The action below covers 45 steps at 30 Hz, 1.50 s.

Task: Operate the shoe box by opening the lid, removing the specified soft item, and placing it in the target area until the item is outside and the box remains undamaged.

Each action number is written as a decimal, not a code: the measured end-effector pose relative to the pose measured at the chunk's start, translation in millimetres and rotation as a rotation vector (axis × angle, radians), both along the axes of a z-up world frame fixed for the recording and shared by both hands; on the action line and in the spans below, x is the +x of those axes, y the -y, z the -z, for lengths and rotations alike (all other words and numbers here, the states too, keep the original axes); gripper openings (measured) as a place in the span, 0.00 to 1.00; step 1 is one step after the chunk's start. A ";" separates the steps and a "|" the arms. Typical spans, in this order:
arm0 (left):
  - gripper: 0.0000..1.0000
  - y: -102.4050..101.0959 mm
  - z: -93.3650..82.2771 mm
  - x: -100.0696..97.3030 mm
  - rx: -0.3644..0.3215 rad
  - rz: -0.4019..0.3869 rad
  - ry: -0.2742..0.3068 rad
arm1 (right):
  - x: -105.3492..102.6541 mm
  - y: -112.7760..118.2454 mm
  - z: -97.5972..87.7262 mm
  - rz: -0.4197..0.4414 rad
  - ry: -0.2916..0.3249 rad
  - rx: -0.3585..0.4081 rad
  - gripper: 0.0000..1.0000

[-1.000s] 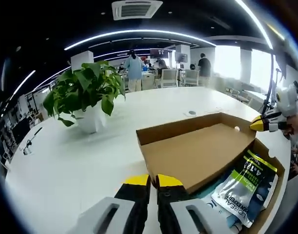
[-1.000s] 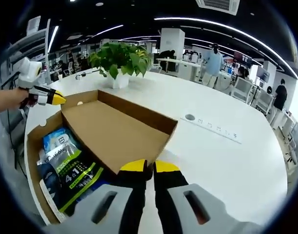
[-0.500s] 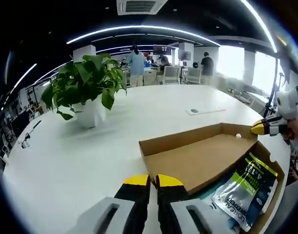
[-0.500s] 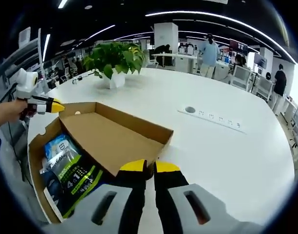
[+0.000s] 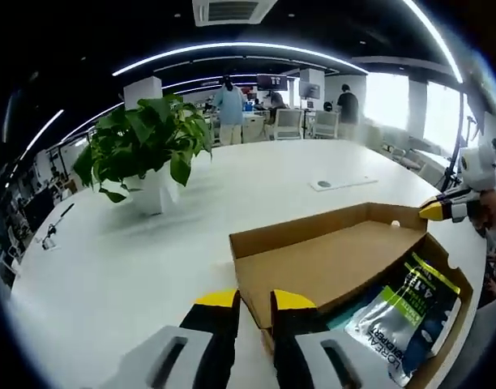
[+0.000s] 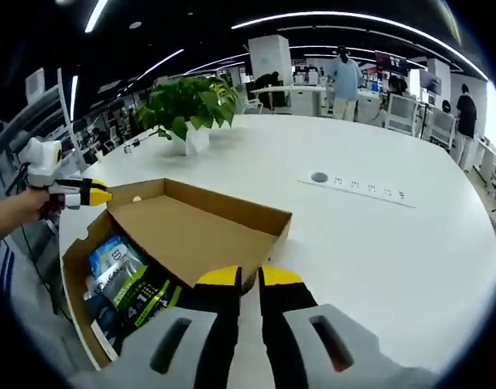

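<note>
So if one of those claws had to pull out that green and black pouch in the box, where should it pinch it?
Probably the pouch's flat sealed end, coming down through the open part of the shoe box. It lies flat on other packets, half under the folded-back lid, so a thin edge gives the jaws something to close on, away from the cardboard walls.

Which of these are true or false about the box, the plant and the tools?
1. The box lid is open. True.
2. Packets lie inside the box. True.
3. The plant stands inside the box. False: it stands on the table, apart from the box.
4. The left tool holds a packet. False: it holds nothing.
5. The right tool is at the lid's edge. True.
</note>
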<state>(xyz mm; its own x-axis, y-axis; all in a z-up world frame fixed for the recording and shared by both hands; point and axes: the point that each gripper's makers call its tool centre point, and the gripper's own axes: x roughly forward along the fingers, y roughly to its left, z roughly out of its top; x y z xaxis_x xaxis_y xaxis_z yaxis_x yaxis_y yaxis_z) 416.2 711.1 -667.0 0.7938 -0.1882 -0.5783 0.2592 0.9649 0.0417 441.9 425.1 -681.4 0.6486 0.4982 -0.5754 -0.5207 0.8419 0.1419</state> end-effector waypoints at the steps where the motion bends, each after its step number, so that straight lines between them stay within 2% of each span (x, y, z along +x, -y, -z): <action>1: 0.18 -0.3 -1.4 -3.4 0.008 -0.002 0.002 | -2.9 -0.7 -1.8 -0.013 0.007 -0.004 0.10; 11: 0.22 5.7 -17.7 -33.4 0.005 0.002 0.027 | -25.2 -1.8 -18.0 -0.074 0.052 -0.028 0.16; 14: 0.22 11.1 -17.2 -43.3 -0.004 0.012 0.015 | -32.6 -2.2 -21.1 -0.090 0.052 -0.028 0.17; 21: 0.24 30.0 -6.6 -67.5 -0.033 0.065 -0.046 | -54.4 -6.7 -22.8 -0.145 0.041 -0.037 0.19; 31: 0.25 52.2 11.9 -88.7 -0.084 0.126 -0.129 | -78.5 -15.0 -13.0 -0.214 0.008 -0.081 0.22; 35: 0.25 63.2 20.0 -96.0 -0.127 0.149 -0.171 | -86.4 -19.5 -7.9 -0.211 -0.039 -0.081 0.23; 45: 0.24 78.8 40.7 -109.0 -0.208 0.147 -0.288 | -98.0 -36.4 1.0 -0.270 -0.084 -0.111 0.24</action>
